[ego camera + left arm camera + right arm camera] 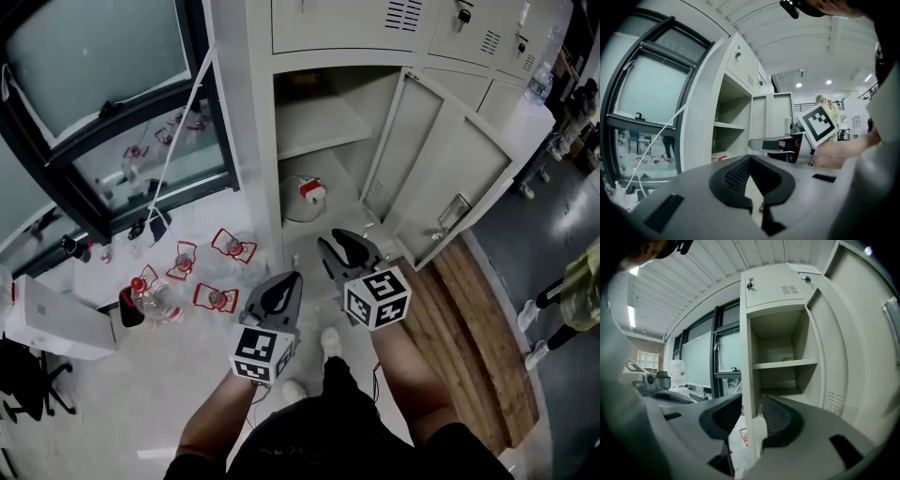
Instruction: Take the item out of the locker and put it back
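The grey locker [323,56] stands open, its door [441,178] swung out to the right. A white item with a red label [305,195] lies on the floor of the lower compartment, under the shelf [319,127]. Both grippers hover in front of the opening, short of the item. My left gripper [292,277] is shut with nothing in it; in the left gripper view [751,158] its pads meet. My right gripper [339,236] is nearer the locker. In the right gripper view [750,401] its pads stand slightly apart with nothing between them, facing the locker's left post [749,380].
Several clear bottles with red labels [187,272] lie on the floor at the left, under a dark-framed window [112,112]. A white box [56,323] sits further left. Wooden boards [478,319] lie right of the door, and a person's shoes [536,323] show at the far right.
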A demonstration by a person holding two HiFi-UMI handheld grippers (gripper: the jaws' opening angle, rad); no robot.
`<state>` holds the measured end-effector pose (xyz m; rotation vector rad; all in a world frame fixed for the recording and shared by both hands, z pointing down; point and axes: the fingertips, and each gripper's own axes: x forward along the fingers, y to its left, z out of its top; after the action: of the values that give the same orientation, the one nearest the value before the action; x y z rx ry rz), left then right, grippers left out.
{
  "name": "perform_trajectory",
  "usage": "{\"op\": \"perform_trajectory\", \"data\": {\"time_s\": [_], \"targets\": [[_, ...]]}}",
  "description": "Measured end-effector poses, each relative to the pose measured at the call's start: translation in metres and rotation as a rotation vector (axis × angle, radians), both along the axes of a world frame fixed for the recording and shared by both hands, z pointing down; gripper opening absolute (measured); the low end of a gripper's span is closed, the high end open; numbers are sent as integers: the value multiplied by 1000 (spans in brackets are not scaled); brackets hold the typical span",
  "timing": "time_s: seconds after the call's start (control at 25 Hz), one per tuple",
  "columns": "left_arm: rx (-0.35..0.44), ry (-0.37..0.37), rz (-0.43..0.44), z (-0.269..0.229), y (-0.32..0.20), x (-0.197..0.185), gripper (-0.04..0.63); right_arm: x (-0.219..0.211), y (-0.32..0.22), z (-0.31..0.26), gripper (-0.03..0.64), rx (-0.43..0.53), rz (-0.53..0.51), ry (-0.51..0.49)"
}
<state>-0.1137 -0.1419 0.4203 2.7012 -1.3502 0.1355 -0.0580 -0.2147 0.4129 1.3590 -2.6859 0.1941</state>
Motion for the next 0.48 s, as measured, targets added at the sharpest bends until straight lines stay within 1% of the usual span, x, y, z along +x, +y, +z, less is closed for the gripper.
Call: {"op": "perform_trajectory", "data": {"time_s": [0.28,0.48], "targets": [[-13,-7,-17,9,-24,9,2,6,-45,19,205,-41,-4,21],[-32,-8,-32,16,-48,16,2,12,-84,37,239,-86,-3,31]]}}
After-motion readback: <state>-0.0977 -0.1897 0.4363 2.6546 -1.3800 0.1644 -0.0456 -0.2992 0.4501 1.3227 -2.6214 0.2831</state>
